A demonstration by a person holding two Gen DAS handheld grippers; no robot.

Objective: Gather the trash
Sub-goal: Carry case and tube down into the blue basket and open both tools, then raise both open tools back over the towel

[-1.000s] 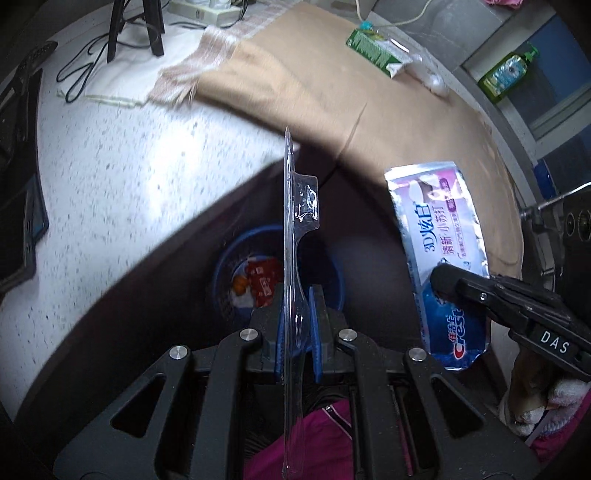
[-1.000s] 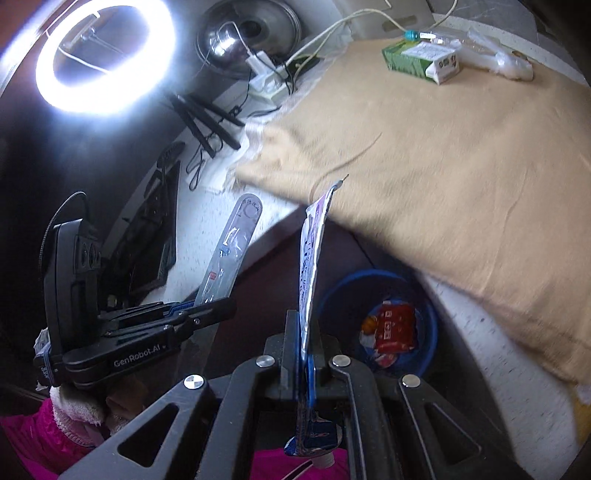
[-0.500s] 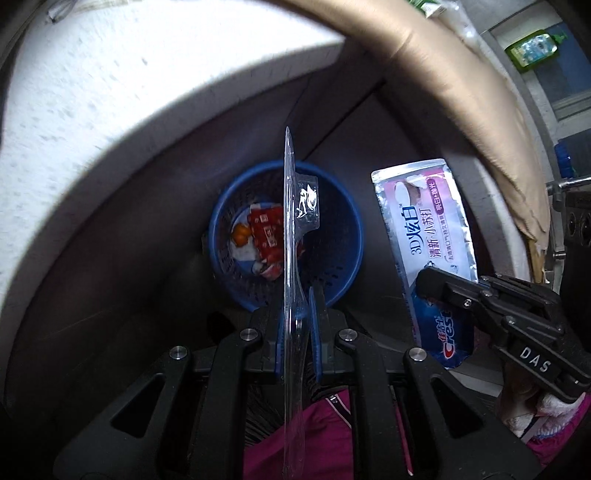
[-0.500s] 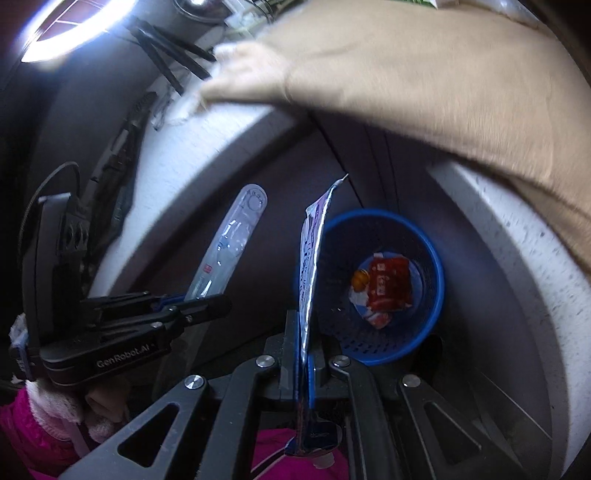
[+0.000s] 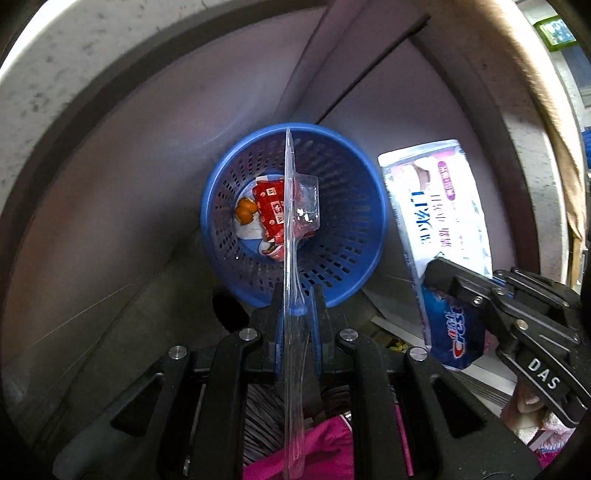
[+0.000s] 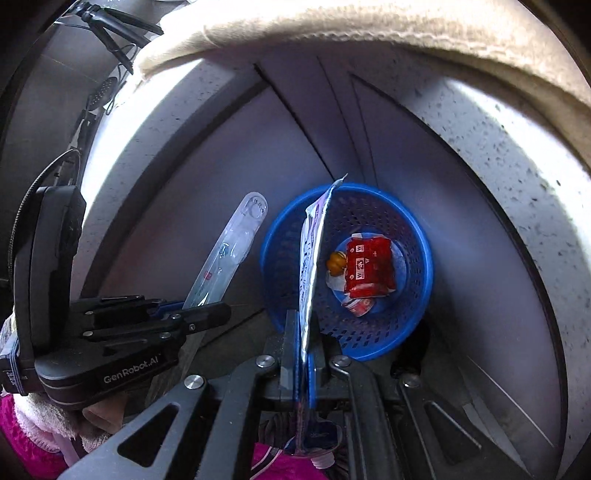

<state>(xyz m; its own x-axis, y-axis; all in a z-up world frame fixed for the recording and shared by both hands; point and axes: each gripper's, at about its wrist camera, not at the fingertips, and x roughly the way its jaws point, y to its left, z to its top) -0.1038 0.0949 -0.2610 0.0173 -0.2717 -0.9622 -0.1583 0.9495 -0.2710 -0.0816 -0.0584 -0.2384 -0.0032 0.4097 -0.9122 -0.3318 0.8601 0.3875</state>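
left claw (image 5: 295, 310): clamped on a clear plastic blister pack (image 5: 291, 258), held edge-on to its own camera, standing up along the fingers.
blister pack position: upper end lines up with the mouth of the blue basket (image 5: 354, 206) in the left wrist view; from the right wrist view the same pack (image 6: 229, 254) sits left of the basket rim, apart from it.
right claw (image 6: 304, 354): pinched shut on a flattened toothpaste tube (image 6: 310, 273), also edge-on to its own camera, crimped tip pointing up.
toothpaste tube position: in the left wrist view the tube (image 5: 439, 236) shows its printed face, right of the basket, not touching it; the right claw (image 5: 443, 273) grips it near the lower blue end.
blue basket: perforated round bin (image 6: 410, 306) on the floor, below the tabletop edge (image 6: 491, 122), tucked in a grey corner.
basket contents: red wrapper (image 6: 369, 267) on the bottom, small orange piece (image 6: 337, 263) just beside it, white and red scraps under them.
same contents, left view: red wrapper (image 5: 269, 214), orange piece (image 5: 245, 214).
tabletop: speckled white slab, beige cloth (image 6: 369, 26) draped over its edge.
left claw from the right: black body (image 6: 122, 332) marked GenRobot.AI, held by a hand in a pink fuzzy sleeve (image 6: 29, 428).
height above basket: cannot tell.
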